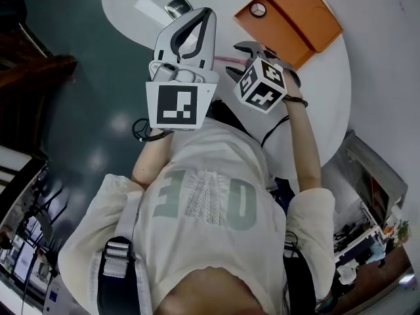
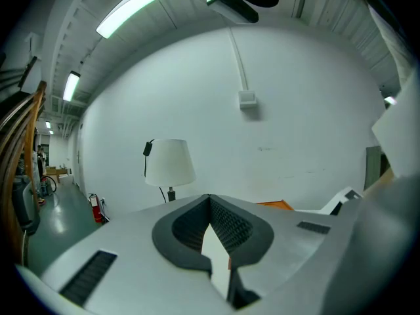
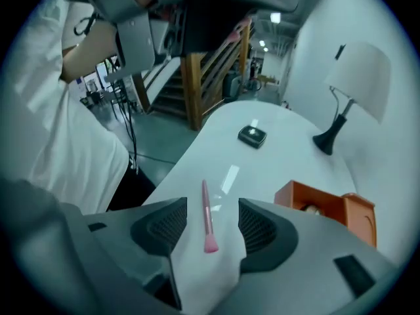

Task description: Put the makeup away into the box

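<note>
A pink makeup brush [image 3: 207, 218] lies on the white round table [image 1: 328, 97], and shows as a pink line [image 1: 228, 59] in the head view. My right gripper [image 3: 211, 205] points steeply down over it, open, with the brush lying between its jaws and the pads apart from it. To the right stands the orange box [image 3: 292, 192], its lid folded back [image 1: 295, 18], with a small round item inside. A black compact [image 3: 252, 135] sits farther along the table [image 1: 177, 6]. My left gripper [image 1: 208, 13] hovers level above the table, its tips [image 2: 210, 197] shut together, holding nothing.
A table lamp [image 3: 348, 90] with a white shade stands on the far side of the table, near the wall. A flat white item [image 1: 152, 10] lies next to the compact. A wooden staircase [image 3: 197, 77] and dark floor lie beyond the table's edge.
</note>
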Action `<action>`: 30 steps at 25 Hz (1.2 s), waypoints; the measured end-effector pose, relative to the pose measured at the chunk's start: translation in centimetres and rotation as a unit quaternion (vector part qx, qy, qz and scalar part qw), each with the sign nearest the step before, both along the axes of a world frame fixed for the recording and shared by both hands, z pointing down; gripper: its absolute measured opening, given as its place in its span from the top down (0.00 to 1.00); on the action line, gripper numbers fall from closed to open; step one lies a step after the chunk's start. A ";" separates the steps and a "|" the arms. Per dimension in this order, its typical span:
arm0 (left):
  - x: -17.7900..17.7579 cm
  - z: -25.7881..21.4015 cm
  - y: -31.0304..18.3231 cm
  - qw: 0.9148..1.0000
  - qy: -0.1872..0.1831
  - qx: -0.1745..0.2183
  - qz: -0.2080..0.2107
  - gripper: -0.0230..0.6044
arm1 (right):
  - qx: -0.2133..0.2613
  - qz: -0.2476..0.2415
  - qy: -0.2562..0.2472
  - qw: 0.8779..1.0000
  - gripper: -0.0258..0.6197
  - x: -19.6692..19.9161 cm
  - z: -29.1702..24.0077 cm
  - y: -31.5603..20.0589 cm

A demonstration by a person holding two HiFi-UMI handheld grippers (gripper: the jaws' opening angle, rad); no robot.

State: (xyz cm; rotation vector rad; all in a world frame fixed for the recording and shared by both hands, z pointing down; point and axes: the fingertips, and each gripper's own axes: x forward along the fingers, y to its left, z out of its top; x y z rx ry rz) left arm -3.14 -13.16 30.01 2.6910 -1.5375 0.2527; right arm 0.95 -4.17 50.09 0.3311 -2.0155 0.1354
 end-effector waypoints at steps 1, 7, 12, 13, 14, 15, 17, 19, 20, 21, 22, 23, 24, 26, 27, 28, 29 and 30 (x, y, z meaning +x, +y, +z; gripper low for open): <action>-0.2 0.2 0.1 1.000 -0.001 -0.003 -0.003 0.95 | -0.014 -0.016 0.019 1.000 0.57 0.1 1.0 0.4; -1.7 1.4 0.1 1.000 -0.004 -0.018 -0.022 0.95 | -0.063 -0.057 0.083 0.993 0.65 0.9 4.7 1.6; -2.7 1.8 -0.2 0.999 -0.009 -0.021 -0.030 0.95 | -0.072 -0.078 0.113 0.988 0.81 1.0 5.8 1.5; -2.7 1.8 -0.2 0.999 -0.010 -0.021 -0.031 0.95 | -0.076 -0.076 0.113 0.988 0.81 0.9 5.8 1.4; -2.7 1.8 -0.2 0.999 -0.010 -0.020 -0.031 0.95 | -0.080 -0.075 0.112 0.988 0.82 1.0 5.8 1.4; -2.7 1.8 -0.3 0.999 -0.010 -0.020 -0.032 0.95 | -0.082 -0.074 0.113 0.987 0.83 1.0 5.8 1.4; -2.7 1.9 -0.3 0.999 -0.011 -0.019 -0.031 0.95 | -0.080 -0.077 0.114 0.987 0.87 1.0 6.0 1.3; -2.7 1.9 -0.3 0.999 -0.010 -0.018 -0.029 0.95 | -0.076 -0.081 0.115 0.987 0.88 0.8 6.0 1.4; -2.7 1.8 -0.4 0.999 -0.010 -0.017 -0.028 0.95 | -0.073 -0.085 0.116 0.987 0.88 0.7 6.0 1.3; -2.7 1.7 -0.4 0.999 -0.010 -0.016 -0.028 0.95 | -0.069 -0.089 0.117 0.987 0.88 0.6 6.0 1.3; -2.7 1.6 -0.4 0.999 -0.010 -0.014 -0.028 0.95 | -0.064 -0.093 0.116 0.987 0.88 0.5 5.9 1.3; -2.6 1.4 -0.5 1.000 -0.010 -0.011 -0.028 0.95 | -0.057 -0.092 0.113 0.988 0.88 0.3 5.7 1.2; -2.6 1.2 -0.5 1.000 -0.010 -0.008 -0.028 0.95 | -0.049 -0.086 0.105 0.990 0.88 0.2 5.3 1.0; -2.6 0.7 -0.5 1.000 -0.010 -0.003 -0.028 0.95 | -0.026 -0.050 0.071 0.996 0.88 -0.3 3.7 0.0; -2.7 0.4 -0.6 1.000 -0.009 0.001 -0.029 0.95 | -0.010 -0.018 0.043 0.999 0.88 -0.7 2.2 -0.9; -2.7 0.0 -0.6 1.000 -0.006 0.004 -0.030 0.95 | 0.009 0.021 0.008 1.000 0.88 -1.0 0.4 -2.1; -2.8 -0.5 -0.7 0.999 -0.003 0.008 -0.031 0.95 | 0.028 0.065 -0.033 0.997 0.88 -1.2 -1.6 -3.2; -2.8 -1.0 -0.7 0.999 0.001 0.013 -0.032 0.95 | 0.045 0.110 -0.080 0.990 0.88 -1.3 -3.8 -4.2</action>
